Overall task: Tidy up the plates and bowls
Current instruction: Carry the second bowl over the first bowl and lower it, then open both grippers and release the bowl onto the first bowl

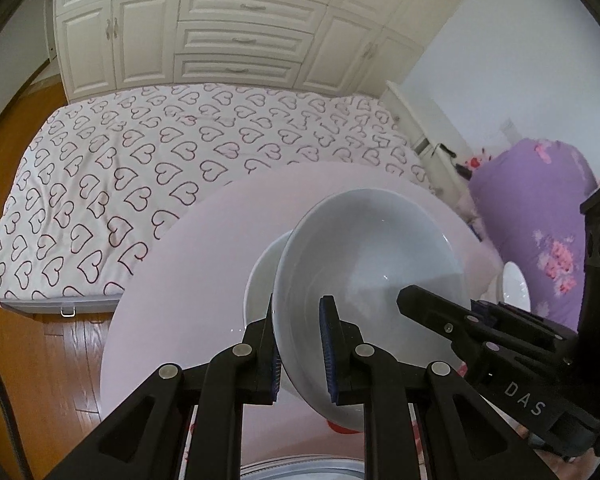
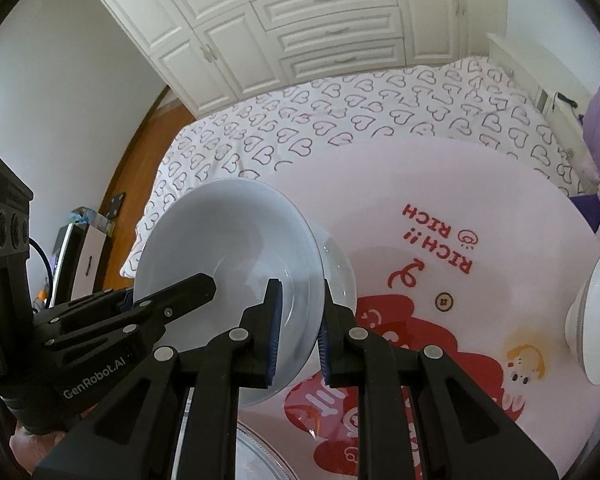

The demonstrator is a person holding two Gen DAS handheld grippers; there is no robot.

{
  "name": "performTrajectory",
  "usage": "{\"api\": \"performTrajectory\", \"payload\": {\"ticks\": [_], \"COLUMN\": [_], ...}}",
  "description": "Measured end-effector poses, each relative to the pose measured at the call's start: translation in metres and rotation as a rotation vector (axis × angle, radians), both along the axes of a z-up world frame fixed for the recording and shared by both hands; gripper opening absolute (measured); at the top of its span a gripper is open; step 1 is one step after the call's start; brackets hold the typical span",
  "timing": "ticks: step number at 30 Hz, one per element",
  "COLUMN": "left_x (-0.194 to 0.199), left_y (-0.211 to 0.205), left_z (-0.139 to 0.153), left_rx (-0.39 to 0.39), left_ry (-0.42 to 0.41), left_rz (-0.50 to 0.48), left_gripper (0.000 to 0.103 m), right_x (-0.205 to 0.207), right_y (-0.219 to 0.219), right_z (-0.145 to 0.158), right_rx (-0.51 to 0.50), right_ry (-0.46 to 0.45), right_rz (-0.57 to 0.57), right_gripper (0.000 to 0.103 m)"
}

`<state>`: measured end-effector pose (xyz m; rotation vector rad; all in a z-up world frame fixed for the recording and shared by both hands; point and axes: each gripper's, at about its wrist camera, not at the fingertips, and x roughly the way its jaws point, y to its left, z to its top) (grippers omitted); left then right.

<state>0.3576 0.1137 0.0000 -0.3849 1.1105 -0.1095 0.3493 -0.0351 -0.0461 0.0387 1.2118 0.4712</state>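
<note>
A white bowl is held above the round pink table, tilted, with both grippers on its rim. My left gripper is shut on the near rim, one finger inside and one outside. My right gripper is shut on the opposite rim of the same bowl; it shows in the left wrist view as a black finger reaching into the bowl. A second white bowl sits on the table just behind the held one. Another white bowl stands at the table's right edge.
The table carries a red cartoon print with "RICH" lettering. A glass plate rim shows at the near edge. A bed with a heart-pattern cover lies behind, white wardrobes beyond, a purple bundle at right.
</note>
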Motion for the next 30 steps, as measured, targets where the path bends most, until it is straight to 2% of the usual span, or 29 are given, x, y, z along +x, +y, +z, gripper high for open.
{"api": "performTrajectory", "payload": {"ticks": [8, 14, 17, 20, 22, 23, 28, 30], "left_x": [0.016, 0.019, 0.016, 0.011, 0.008, 0.008, 0.007, 0.007], "left_y": [-0.011, -0.022, -0.027, -0.032, -0.031, -0.032, -0.023, -0.019], "left_z": [-0.02, -0.024, -0.025, -0.026, -0.028, -0.028, -0.029, -0.029], "left_rx": [0.023, 0.075, 0.093, 0.097, 0.096, 0.096, 0.073, 0.063], "left_ry": [0.034, 0.014, 0.004, 0.003, 0.004, 0.004, 0.008, 0.01], "left_rz": [-0.028, -0.037, -0.047, -0.052, -0.056, -0.057, -0.066, -0.066], "left_gripper": [0.013, 0.013, 0.013, 0.015, 0.015, 0.015, 0.018, 0.018], "right_x": [0.002, 0.003, 0.003, 0.0, -0.002, -0.002, -0.003, -0.003], "right_y": [0.001, 0.003, 0.004, 0.004, 0.004, 0.003, -0.003, -0.005], "right_z": [-0.017, -0.024, -0.026, -0.025, -0.023, -0.022, -0.019, -0.018], "right_rx": [-0.016, -0.017, 0.0, 0.0, 0.014, 0.027, 0.071, 0.095], "right_ry": [0.041, 0.055, 0.058, 0.05, 0.047, 0.045, 0.037, 0.032], "right_rz": [0.0, 0.003, 0.001, 0.0, 0.0, 0.001, -0.015, -0.025], "right_gripper": [0.019, 0.02, 0.032, 0.034, 0.039, 0.045, 0.049, 0.056]}}
